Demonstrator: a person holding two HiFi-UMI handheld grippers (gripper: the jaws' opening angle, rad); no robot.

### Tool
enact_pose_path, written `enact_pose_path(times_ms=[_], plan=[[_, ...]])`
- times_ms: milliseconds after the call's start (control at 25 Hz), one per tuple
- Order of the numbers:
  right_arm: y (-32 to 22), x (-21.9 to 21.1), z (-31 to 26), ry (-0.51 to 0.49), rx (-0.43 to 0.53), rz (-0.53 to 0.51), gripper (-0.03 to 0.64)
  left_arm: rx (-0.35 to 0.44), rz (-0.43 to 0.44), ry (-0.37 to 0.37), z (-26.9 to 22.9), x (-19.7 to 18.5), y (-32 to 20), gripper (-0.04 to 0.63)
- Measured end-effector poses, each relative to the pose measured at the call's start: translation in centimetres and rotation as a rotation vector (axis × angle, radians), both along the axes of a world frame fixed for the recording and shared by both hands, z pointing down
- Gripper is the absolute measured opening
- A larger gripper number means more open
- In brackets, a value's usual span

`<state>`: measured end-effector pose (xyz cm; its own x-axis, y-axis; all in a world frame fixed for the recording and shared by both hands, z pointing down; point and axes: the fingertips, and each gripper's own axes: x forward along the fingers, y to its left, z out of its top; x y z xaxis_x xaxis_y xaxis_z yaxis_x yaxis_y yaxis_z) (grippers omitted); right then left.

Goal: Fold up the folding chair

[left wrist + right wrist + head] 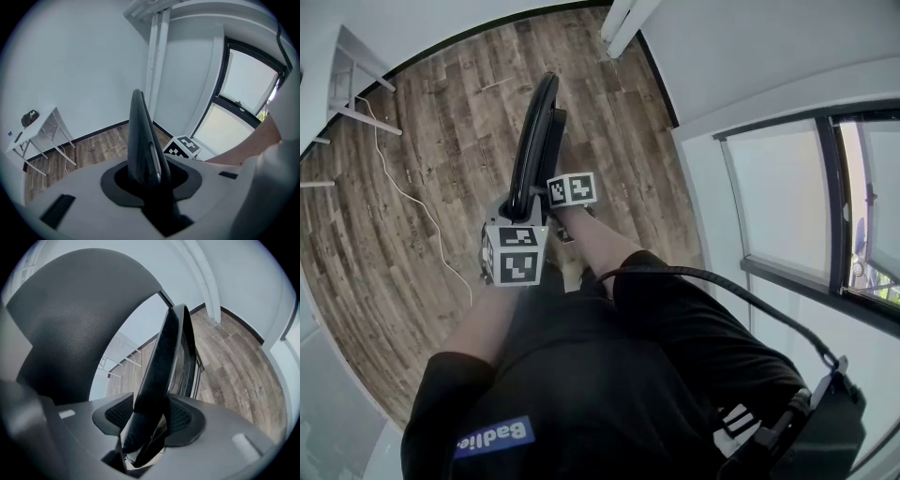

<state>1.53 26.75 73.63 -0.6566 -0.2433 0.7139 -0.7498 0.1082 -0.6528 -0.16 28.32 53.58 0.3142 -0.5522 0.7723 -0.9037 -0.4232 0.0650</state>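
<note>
Left gripper [151,180] is clenched on the thin black edge of the folding chair [140,136], pads pressing from both sides. Just beyond it, the right gripper [149,425] grasps the same dark rim (a broad grey panel of the chair curves at that view's left). Seen from the head view, the chair shows edge-on as a narrow upright slab above the wooden floor [431,150], directly ahead of the person. Well apart, a white table [40,129] stands by the wall.

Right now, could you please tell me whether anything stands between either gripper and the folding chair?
Nothing visible does: the left gripper and the right gripper are both shut on the dark edge of the folding chair.
</note>
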Motion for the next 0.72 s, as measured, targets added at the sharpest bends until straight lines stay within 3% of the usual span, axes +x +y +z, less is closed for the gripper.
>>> enact_pose_path(times_ms=[400,720], plan=[[2.0,1.6,-0.8,0.035,-0.005,0.012,0.183,-0.011,-0.012,0.044,0.0,-0.7,0.0,0.106],[3.4,2.0,-3.4,0.059,0.053,-0.048,0.181,0.006,0.000,0.062,-0.4,-1.7,-0.3,0.106]])
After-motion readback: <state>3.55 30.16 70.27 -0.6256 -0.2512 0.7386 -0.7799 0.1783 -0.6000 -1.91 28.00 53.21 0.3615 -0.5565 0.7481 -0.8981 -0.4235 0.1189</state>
